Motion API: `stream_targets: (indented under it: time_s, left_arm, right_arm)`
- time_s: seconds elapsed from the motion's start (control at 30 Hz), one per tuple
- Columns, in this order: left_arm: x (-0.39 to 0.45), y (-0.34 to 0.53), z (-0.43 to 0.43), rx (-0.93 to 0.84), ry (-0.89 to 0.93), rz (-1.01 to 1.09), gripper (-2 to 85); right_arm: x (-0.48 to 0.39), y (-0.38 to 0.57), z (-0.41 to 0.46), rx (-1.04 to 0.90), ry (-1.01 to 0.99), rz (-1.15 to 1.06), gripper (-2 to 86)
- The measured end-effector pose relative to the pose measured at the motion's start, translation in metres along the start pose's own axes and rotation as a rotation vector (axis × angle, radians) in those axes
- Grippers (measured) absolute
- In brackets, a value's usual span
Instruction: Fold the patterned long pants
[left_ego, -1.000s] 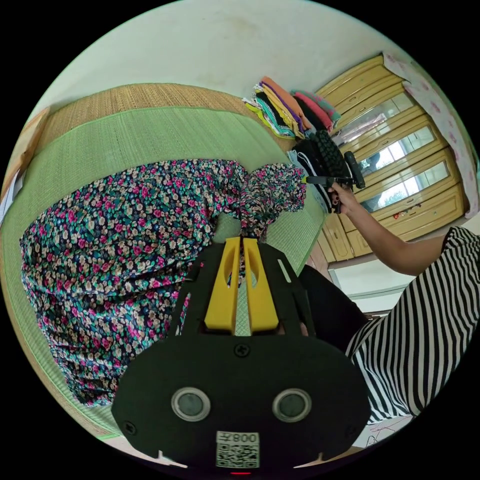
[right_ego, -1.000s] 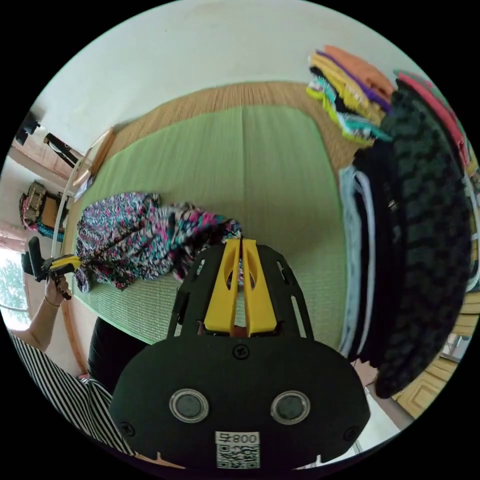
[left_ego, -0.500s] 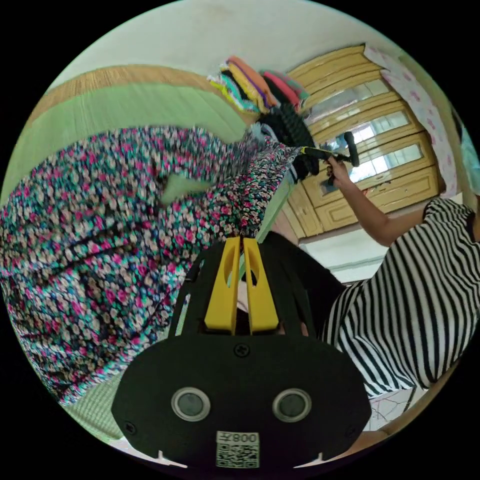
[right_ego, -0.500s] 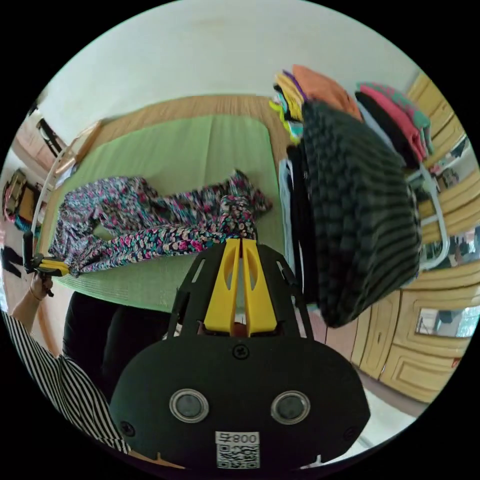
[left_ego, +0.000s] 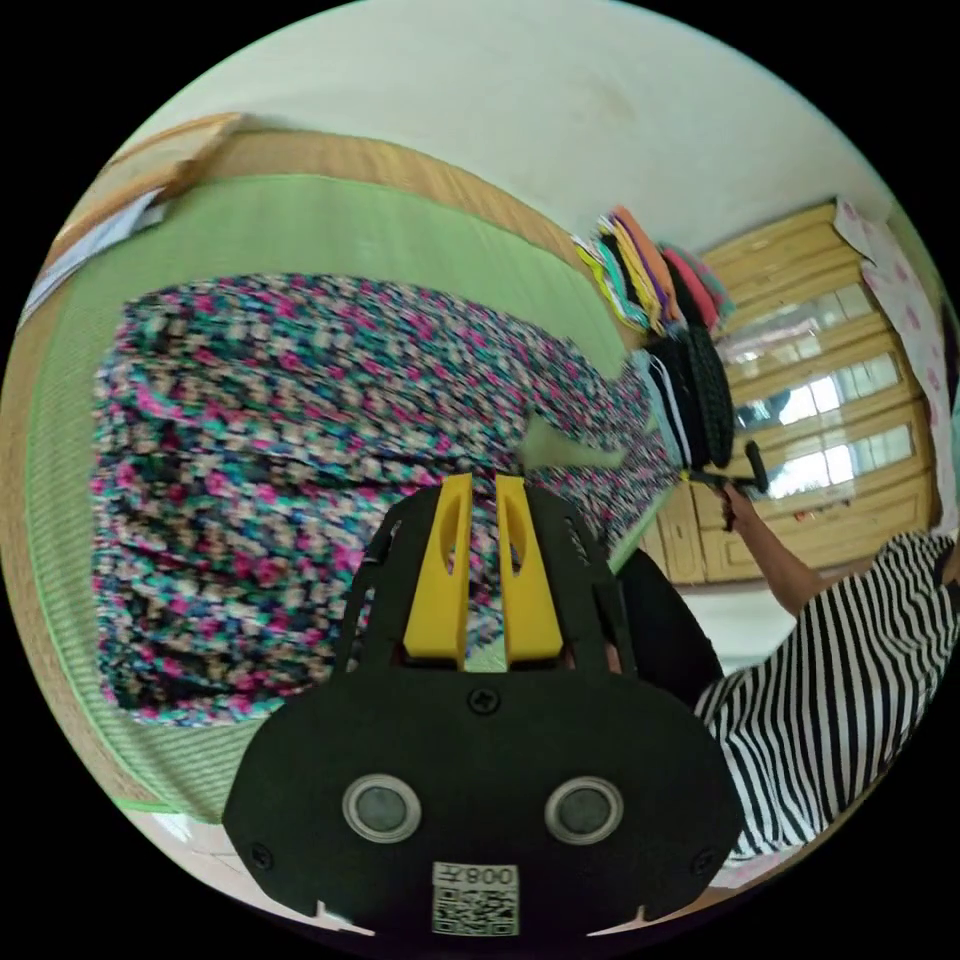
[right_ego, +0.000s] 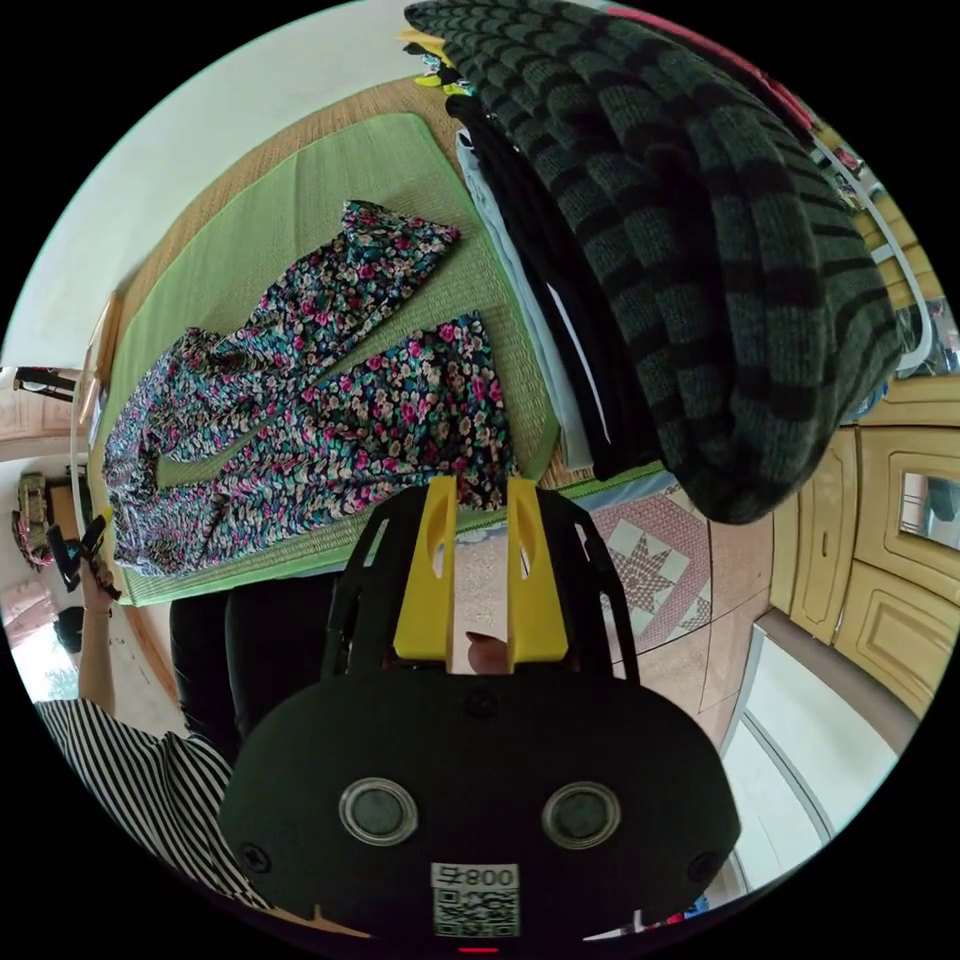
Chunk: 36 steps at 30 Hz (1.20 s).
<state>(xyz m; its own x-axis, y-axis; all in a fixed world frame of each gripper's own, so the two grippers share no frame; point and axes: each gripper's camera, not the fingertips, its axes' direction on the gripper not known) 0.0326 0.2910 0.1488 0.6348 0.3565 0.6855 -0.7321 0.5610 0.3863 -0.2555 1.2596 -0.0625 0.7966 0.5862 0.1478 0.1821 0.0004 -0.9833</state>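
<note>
Pants (right_ego: 300, 410) flat on mat (right_ego: 300, 220), tongs (right_ego: 480, 485) apart

Left gripper (left_ego: 484, 482) and right gripper (right_ego: 481, 485), jaws apart, empty.

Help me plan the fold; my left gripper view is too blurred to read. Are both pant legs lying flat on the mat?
Observer: Yes. In the right gripper view, the patterned pants lie flat on the green mat, with the legs spread in a V and the cuffs apart.
Operator: Is the right gripper holding any cloth?
Observer: No. The right gripper is open with nothing between its jaws. Its tips are near the closer leg's cuff.
Operator: What's below it?
Observer: Floor with a star-patterned rug, just off the mat's edge.
</note>
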Motion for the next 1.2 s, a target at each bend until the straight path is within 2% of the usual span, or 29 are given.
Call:
stream_targets:
  time_s: [0.17,0.33,0.43,0.5,0.57,0.67,0.8,1.2]
  left_arm:
    - [-0.044,-0.017,-0.023,0.069,-0.143,-0.146,3.6]
    - [-0.055,-0.034,-0.027,0.074,-0.183,-0.146,2.8]
    - [-0.054,-0.044,-0.021,0.037,-0.226,-0.111,2.1]
    - [-0.056,-0.048,-0.018,0.023,-0.258,-0.121,1.5]
    - [-0.06,-0.05,-0.017,0.022,-0.303,-0.147,0.7]
    - [-0.066,-0.048,-0.019,0.036,-0.318,-0.157,0.4]
    - [-0.067,-0.043,-0.027,0.045,-0.398,-0.139,0.2]
    - [-0.1,-0.041,-0.062,0.069,-0.56,-0.203,0.2]
  right_arm:
    - [0.002,0.009,0.003,0.035,-0.002,0.063,8.0]
    - [-0.013,0.014,-0.004,0.14,-0.078,0.094,6.2]
    - [-0.058,-0.001,-0.011,0.258,-0.222,-0.035,3.8]
    - [-0.103,-0.023,-0.005,0.251,-0.276,-0.165,2.6]
    - [-0.17,-0.051,0.011,0.248,-0.226,-0.338,1.0]
    - [-0.231,-0.084,0.051,0.209,-0.131,-0.44,-0.1]
    - [-0.259,-0.112,0.099,0.115,-0.164,-0.453,-0.4]
    - [-0.306,-0.219,0.118,0.208,-0.116,-0.459,-0.5]
